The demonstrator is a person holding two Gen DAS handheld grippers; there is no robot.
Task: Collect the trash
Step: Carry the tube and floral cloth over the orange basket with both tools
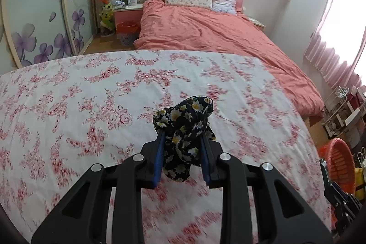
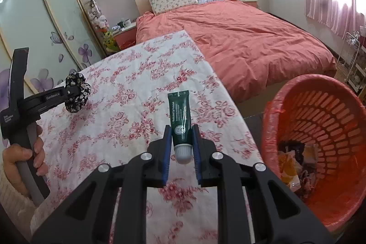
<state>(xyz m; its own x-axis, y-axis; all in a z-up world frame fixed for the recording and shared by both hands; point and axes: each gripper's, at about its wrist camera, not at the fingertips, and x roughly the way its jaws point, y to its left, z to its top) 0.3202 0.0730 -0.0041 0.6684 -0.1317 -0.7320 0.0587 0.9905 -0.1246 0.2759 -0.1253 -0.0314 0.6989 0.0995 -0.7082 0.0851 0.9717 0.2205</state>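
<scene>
My left gripper (image 1: 182, 136) is shut on a black floral scrunchie (image 1: 184, 129) and holds it above the flowered tablecloth (image 1: 91, 95). It also shows in the right wrist view (image 2: 76, 89) at the left, with the scrunchie (image 2: 76, 93) in it. My right gripper (image 2: 181, 129) is shut on a dark green tube with a white cap (image 2: 179, 116), held above the cloth (image 2: 128, 88). An orange trash basket (image 2: 320, 143) stands tilted at the right, holding some wrappers. It shows in the left wrist view (image 1: 338, 164) at the far right.
A bed with a salmon duvet (image 1: 217, 38) lies beyond the table. A nightstand (image 1: 128, 13) and a small bin (image 1: 127, 32) stand at its left. A wardrobe with purple flowers (image 1: 45, 22) is on the left. A wire rack (image 2: 352, 61) stands at the right.
</scene>
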